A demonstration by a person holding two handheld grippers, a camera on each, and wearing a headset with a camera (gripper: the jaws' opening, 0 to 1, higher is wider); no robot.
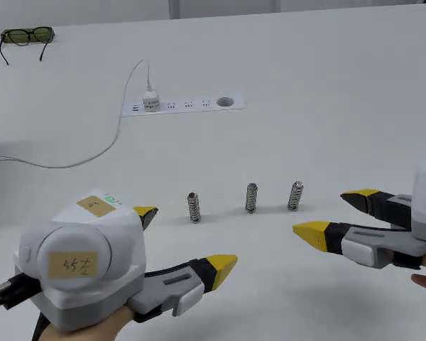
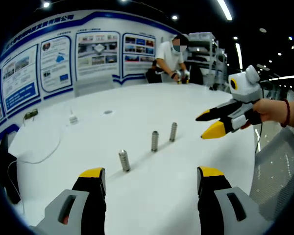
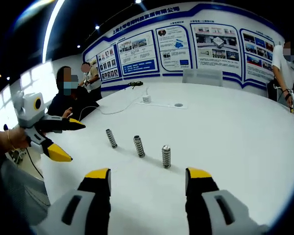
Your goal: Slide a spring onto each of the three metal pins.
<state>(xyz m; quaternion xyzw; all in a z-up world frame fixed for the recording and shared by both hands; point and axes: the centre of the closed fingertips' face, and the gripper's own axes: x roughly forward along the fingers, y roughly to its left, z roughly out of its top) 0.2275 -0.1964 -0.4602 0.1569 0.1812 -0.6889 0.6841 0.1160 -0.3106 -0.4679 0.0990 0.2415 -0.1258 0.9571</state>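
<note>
Head view: three spring-wrapped pins (image 1: pixel 194 207) (image 1: pixel 251 198) (image 1: pixel 295 195) stand; left gripper (image 1: pixel 184 238) and right gripper (image 1: pixel 331 212) gape empty.

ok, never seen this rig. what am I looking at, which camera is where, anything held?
No robot here: a person holds a two-jaw tool in each hand. The head view comes from a headset camera looking down at the white table. In it the left gripper sits bottom left and the right gripper at the right edge. The two round pictures come from a camera riding on each gripper, looking out between its own yellow-tipped jaws. Both grippers are open and hold nothing. On the table three pins stand in a row, left pin, middle pin, right pin, each with a spring around it. Farther back lie a power strip with a cable, and glasses.
</note>
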